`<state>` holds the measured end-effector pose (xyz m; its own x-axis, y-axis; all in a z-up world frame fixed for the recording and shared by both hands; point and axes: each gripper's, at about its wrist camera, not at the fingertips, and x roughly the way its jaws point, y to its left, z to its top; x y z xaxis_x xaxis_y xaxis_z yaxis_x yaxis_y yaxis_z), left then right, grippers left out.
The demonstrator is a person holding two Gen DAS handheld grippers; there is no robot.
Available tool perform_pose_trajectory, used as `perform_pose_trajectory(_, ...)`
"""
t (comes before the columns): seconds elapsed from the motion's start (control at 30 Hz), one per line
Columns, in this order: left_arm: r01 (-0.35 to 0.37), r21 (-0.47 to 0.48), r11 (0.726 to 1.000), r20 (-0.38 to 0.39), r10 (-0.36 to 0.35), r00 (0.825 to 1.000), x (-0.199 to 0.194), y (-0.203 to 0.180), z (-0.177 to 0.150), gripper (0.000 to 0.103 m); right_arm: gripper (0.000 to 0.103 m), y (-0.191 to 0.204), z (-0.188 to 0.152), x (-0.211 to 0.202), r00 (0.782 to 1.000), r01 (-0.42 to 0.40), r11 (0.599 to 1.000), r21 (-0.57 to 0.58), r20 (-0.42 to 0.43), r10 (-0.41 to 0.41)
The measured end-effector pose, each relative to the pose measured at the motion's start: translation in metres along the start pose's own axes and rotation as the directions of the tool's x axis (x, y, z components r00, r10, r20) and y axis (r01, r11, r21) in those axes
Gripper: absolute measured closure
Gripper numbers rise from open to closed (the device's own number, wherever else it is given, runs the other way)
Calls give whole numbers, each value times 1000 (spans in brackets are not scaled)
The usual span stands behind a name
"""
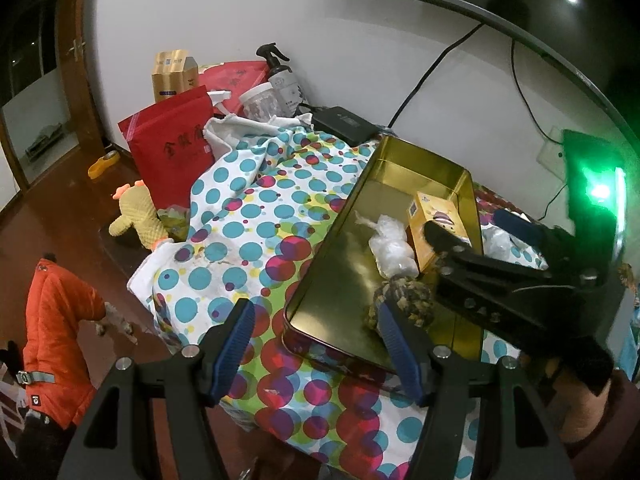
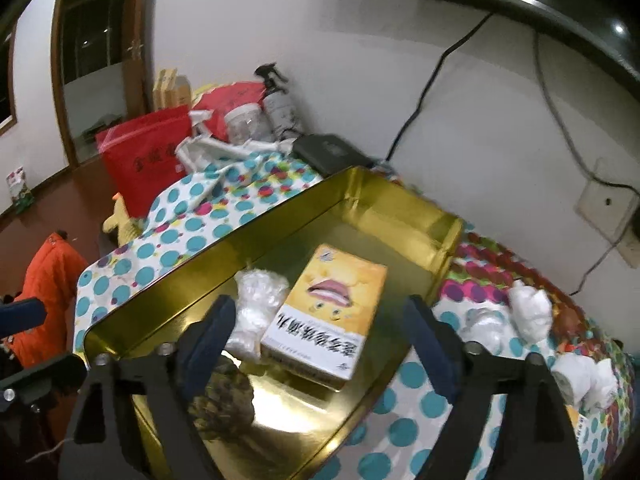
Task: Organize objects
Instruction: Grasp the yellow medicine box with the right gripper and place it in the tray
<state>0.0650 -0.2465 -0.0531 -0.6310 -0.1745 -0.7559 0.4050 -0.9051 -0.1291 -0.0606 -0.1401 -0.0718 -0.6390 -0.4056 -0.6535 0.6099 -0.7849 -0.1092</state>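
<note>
The left hand-held gripper hangs with its blue pads spread wide and nothing between them. It sits over the near corner of the gold tin, one pad above the dotted cloth, the other just over the tin's near rim.

The right hand-held gripper is also spread, pinching nothing. The yellow box lies flat on the tin floor just ahead of it, between the lines of its two fingers but clear of both pads. A clear plastic bundle lies touching the box's left side, close by the left finger. A dark mottled lump sits under that same finger near the tin's near corner.

From the left wrist view the right hand-held gripper reaches into the tin from the right, its tip at the box, with the bundle and the lump just beside it.

To the right of the right hand-held gripper, outside the tin, more white bundles lie on the cloth. Far ahead of both, by the wall, stand a red bag, a jar, a spray bottle and a black box. A yellow plush toy lies left of the cloth.
</note>
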Motion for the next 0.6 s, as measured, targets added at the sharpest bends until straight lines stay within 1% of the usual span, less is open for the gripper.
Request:
perform_pose_trajectory(0.2,9,34,999,-4,-9,1000,-4,-16,-1,37,17,-30,-4,-28,997,57,995,84,43,-61)
perform_pose_trajectory(0.3,16,60,998,1,-16,1000,-8,-28,-2,37,17,-48,-8,-45,989,133,983,124,54,-141)
perform_pose_trajectory(0.47,38,100,994,8,-39,999,-14,-54,-1,37,9,-81,-18,-80,967,220,951,216,81,-243)
perform_pose_trajectory(0.5,43,114,993,9,-45,999,-15,-60,-1,37,5,-90,-21,-87,962,232,942,243,84,-259)
perform_pose_trajectory(0.6,50,159,986,7,-52,999,-18,-80,-5,37,4,-111,-30,-98,955,248,925,287,85,-283)
